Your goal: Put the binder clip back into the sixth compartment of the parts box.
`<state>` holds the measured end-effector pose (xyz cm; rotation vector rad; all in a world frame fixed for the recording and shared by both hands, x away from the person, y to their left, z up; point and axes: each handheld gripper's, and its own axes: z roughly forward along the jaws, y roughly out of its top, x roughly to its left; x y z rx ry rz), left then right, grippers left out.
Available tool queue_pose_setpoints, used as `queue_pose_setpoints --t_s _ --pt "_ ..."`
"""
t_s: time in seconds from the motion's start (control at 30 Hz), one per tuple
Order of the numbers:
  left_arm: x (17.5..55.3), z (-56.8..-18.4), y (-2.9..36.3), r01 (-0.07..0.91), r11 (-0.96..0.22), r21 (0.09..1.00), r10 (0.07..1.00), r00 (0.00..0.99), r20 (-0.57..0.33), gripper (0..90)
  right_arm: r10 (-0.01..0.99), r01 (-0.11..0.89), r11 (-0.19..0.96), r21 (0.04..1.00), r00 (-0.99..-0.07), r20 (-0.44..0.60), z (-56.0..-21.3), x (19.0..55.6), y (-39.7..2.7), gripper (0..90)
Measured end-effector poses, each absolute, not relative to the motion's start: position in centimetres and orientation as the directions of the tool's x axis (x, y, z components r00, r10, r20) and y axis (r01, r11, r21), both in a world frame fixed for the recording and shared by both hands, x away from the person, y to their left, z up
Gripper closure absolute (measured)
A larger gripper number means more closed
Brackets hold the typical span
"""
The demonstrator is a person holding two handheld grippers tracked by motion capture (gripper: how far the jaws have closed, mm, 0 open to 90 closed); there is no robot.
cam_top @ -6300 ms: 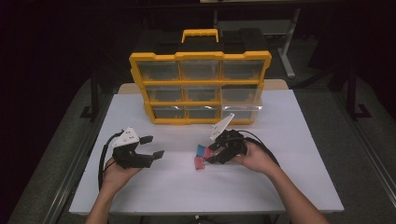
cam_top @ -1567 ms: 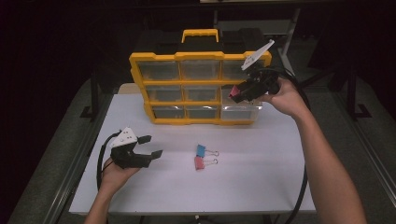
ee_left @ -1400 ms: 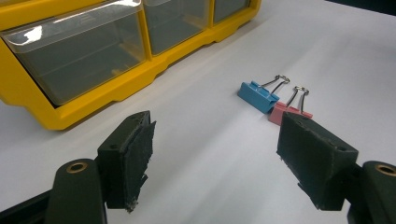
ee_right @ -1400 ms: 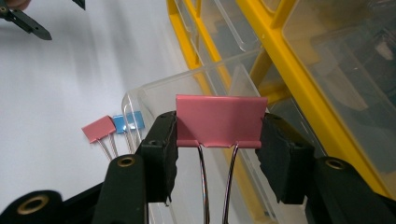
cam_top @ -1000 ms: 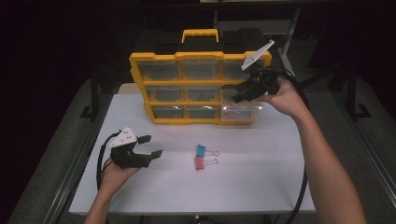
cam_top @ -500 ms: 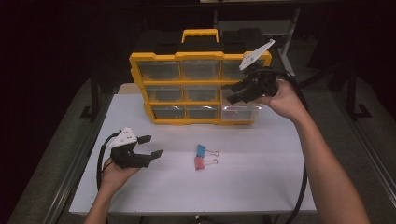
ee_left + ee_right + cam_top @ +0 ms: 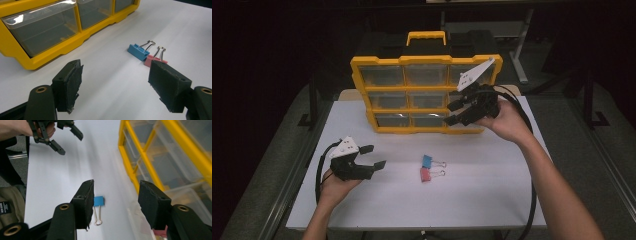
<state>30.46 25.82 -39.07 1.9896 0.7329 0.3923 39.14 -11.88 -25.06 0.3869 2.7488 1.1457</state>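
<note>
A yellow organizer (image 7: 424,116) with clear drawers stands upright at the back of the white table (image 7: 492,200). My right gripper (image 7: 453,113) hangs open in front of its right column, jaws pointing left, nothing between them. Its own view looks down past the drawer fronts (image 7: 155,162) to a blue binder clip (image 7: 99,201) on the table. That blue clip (image 7: 428,161) and a red clip (image 7: 426,174) lie side by side mid-table. My left gripper (image 7: 373,156) rests open at the left, aimed toward the clips (image 7: 137,51), well short of them.
A black case (image 7: 387,45) sits behind the organizer. The table's edges drop to a dark floor on both sides. Cables trail from both grippers, the right one (image 7: 532,200) along the forearm. One lower right drawer (image 7: 190,205) seems to stick out slightly.
The right gripper has slid left and a little lower across the front of the organizer. The left gripper and both clips have stayed put.
</note>
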Motion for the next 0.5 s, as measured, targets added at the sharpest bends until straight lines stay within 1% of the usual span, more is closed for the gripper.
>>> queue_pose_setpoints --t_s 0.03,0.1,0.5 --pt "30.5 -39.1 25.8 0.335 -0.374 0.865 0.638 0.769 -0.022 26.5 0.287 0.192 0.672 0.715 -0.958 -0.012 -25.2 38.9 -11.6 45.0" --pt "30.5 -39.0 25.9 0.335 -0.375 0.864 0.638 0.77 -0.022 26.5 0.255 0.144 0.685 0.714 -0.966 -0.05 -25.7 38.9 -11.3 45.0" --pt "30.4 -39.1 25.9 0.333 -0.358 0.872 0.642 0.766 -0.029 26.5 0.219 0.128 0.699 0.703 -0.975 -0.04 -28.2 37.4 -9.9 44.0"
